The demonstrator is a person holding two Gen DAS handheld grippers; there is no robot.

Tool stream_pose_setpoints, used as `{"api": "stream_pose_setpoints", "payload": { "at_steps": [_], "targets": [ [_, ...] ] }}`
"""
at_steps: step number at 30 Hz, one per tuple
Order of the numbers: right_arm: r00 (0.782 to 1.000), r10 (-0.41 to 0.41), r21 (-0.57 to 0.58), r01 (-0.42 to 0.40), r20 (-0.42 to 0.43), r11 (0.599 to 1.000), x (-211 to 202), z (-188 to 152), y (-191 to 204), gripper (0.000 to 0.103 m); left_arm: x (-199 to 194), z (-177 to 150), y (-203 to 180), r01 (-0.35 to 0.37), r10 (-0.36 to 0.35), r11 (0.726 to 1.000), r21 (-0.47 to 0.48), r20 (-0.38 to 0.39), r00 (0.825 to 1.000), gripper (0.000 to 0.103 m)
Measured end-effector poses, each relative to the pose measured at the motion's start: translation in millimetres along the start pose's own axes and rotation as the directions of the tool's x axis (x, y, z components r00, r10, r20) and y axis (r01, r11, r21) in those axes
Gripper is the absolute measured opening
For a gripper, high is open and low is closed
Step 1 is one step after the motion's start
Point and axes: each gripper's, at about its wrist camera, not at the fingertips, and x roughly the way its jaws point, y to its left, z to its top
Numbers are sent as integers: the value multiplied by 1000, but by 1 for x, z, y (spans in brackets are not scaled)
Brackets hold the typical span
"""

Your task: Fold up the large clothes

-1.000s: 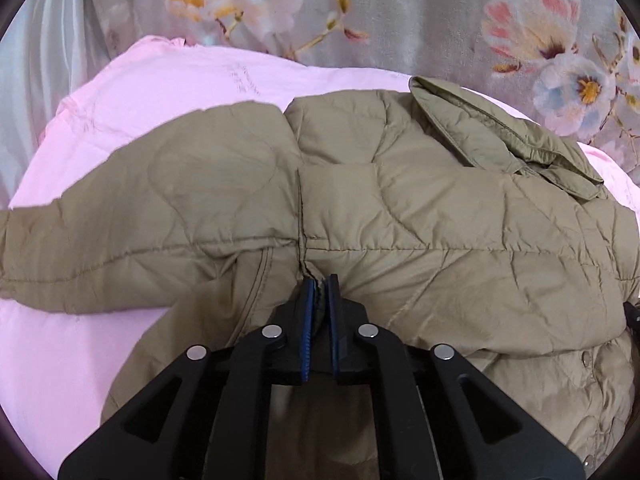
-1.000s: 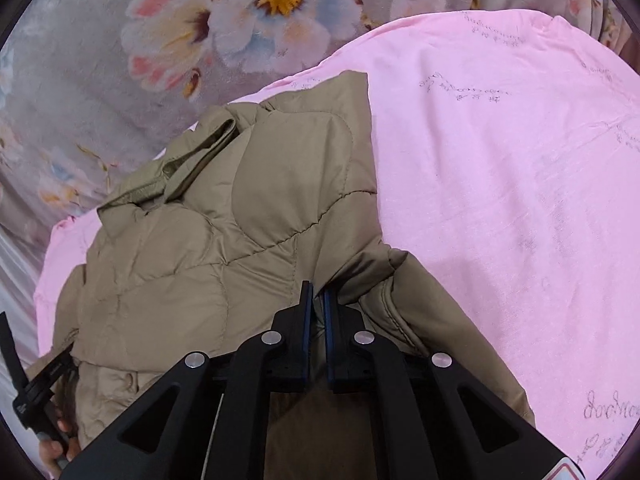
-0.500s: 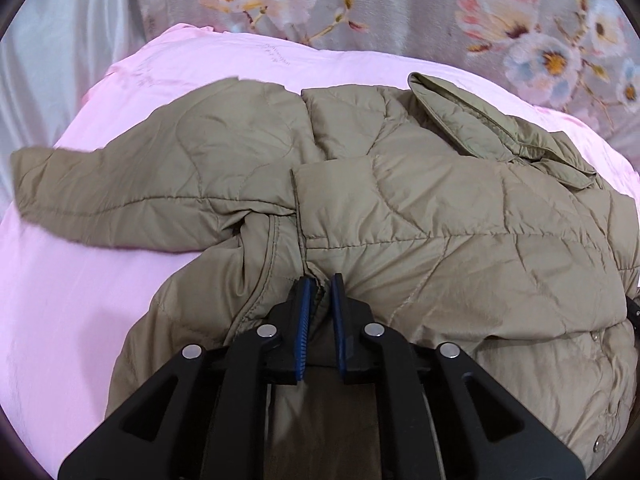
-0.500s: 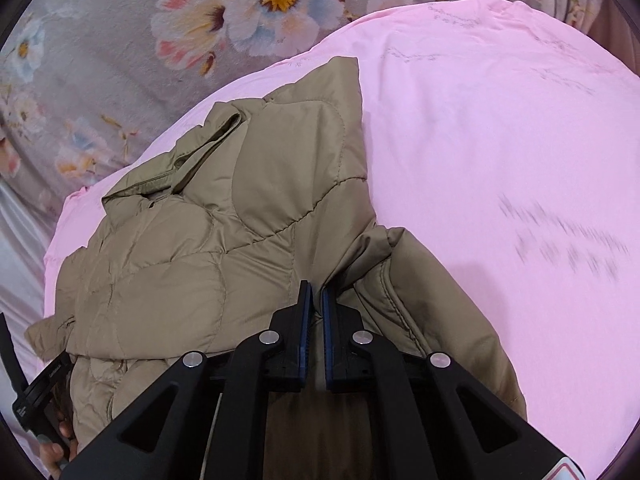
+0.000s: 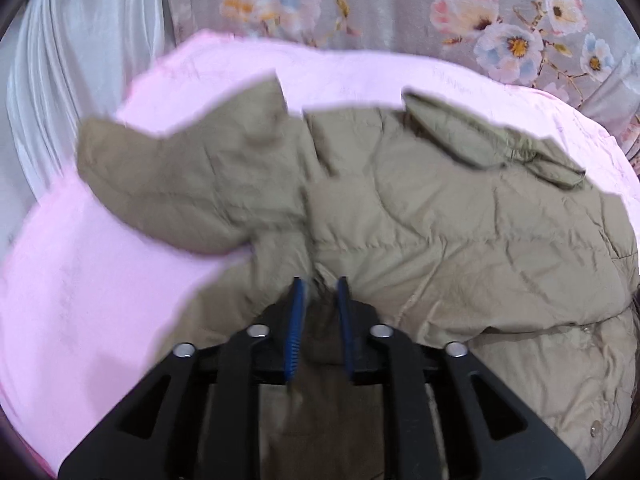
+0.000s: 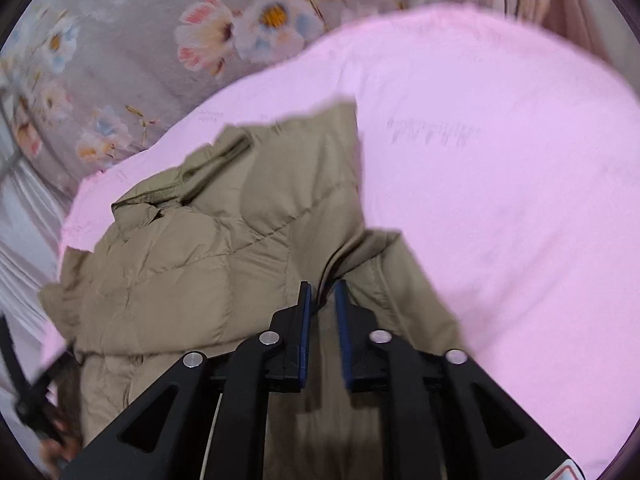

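Observation:
A khaki quilted jacket (image 5: 420, 208) lies on a pink sheet (image 5: 80, 300), its collar at the far right and one sleeve (image 5: 180, 176) stretched to the left. My left gripper (image 5: 320, 284) has its jaws a little apart with a fold of the jacket between them. In the right wrist view the jacket (image 6: 192, 264) fills the left half, with a sleeve (image 6: 316, 168) folded over the body. My right gripper (image 6: 323, 286) also has its jaws slightly apart around a fold of the jacket's edge.
The pink sheet (image 6: 500, 200) spreads wide to the right of the jacket. A grey floral cover (image 5: 380, 4) lies beyond it, with pale curtain fabric (image 5: 60, 60) at far left. The other gripper (image 6: 24, 392) shows at the right view's lower left.
Both grippers have lifted and pulled back, so more of the sheet shows. Their jaws have opened slightly around the jacket fabric. The left sleeve has shifted inward and up.

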Motion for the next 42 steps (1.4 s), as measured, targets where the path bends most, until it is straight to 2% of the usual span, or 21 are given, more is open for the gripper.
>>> {"api": "stream_pose_setpoints", "payload": {
  "at_steps": [1, 2, 3, 4, 6, 8, 10, 11, 12, 17, 21, 22, 23, 25, 28, 30, 32, 35, 40, 41, 42],
  "targets": [
    [1000, -9, -26, 10, 24, 1000, -9, 2, 4, 15, -9, 7, 1, -14, 14, 1000, 8, 29, 999, 42],
    [999, -4, -44, 6, 40, 999, -17, 5, 10, 15, -16, 14, 2, -23, 22, 1000, 7, 58, 998, 49],
    [999, 17, -61, -14, 37, 998, -18, 9, 17, 15, -23, 24, 2, -24, 23, 1000, 4, 95, 995, 61],
    [999, 31, -78, -28, 29, 997, -14, 13, 23, 15, -24, 31, 1, -26, 25, 1000, 5, 108, 994, 67],
    [999, 32, -130, -30, 8, 991, 2, 18, 37, 15, -12, 42, -12, -14, 11, 999, 29, 95, 995, 67],
    [1000, 9, -154, -11, -17, 988, 24, 19, 43, 15, 13, 43, -26, 2, -4, 998, 61, 41, 999, 67],
    [997, -26, -163, 13, -76, 987, 51, 16, 39, 15, 39, 38, -35, 14, -12, 997, 77, -25, 1000, 67],
    [993, -54, -167, 37, -100, 985, 65, 13, 36, 12, 49, 34, -35, 12, -9, 997, 80, -46, 999, 69],
    [993, -47, -156, 30, -110, 987, 74, 9, 30, 10, 59, 30, -35, 19, -14, 997, 80, -60, 998, 70],
    [994, -34, -125, 21, -102, 992, 76, 7, 26, 9, 65, 29, -34, 18, -14, 997, 74, -63, 998, 75],
    [995, -42, -111, 32, -88, 993, 65, 6, 29, 11, 52, 36, -5, 108, -110, 993, -37, -55, 992, 74],
    [996, -48, -118, 38, -81, 992, 59, 4, 33, 18, 44, 40, 10, 127, -130, 989, -80, -37, 991, 75],
    [997, -44, -134, 34, -70, 990, 49, 0, 41, 23, 36, 43, 28, 142, -144, 982, -124, -10, 990, 77],
    [998, -11, -166, 1, -61, 986, 33, -11, 59, 30, 23, 50, 75, 122, -115, 970, -211, 44, 992, 93],
    [996, 49, -228, -64, -73, 972, 17, -31, 90, 40, 28, 62, 154, 35, -19, 940, -338, 51, 999, 93],
    [994, 70, -262, -91, -85, 961, 15, -41, 102, 44, 43, 68, 204, -8, 20, 904, -428, 24, 999, 93],
    [994, 68, -303, -91, -86, 949, 17, -50, 114, 49, 60, 70, 248, -35, 33, 855, -518, -12, 999, 93],
    [994, 45, -307, -75, -103, 949, 26, -55, 115, 54, 91, 68, 312, -44, 13, 751, -658, -51, 999, 92],
    [990, 66, -258, -97, -125, 961, 34, -54, 106, 56, 131, 62, 343, -6, -69, 657, -754, -68, 995, 90],
    [990, 62, -259, -93, -125, 961, 35, -54, 106, 57, 135, 62, 341, -9, -66, 651, -759, -69, 995, 90],
    [991, 56, -262, -87, -124, 961, 36, -55, 107, 57, 134, 64, 338, -17, -41, 661, -750, -60, 997, 88]
  ]
}}
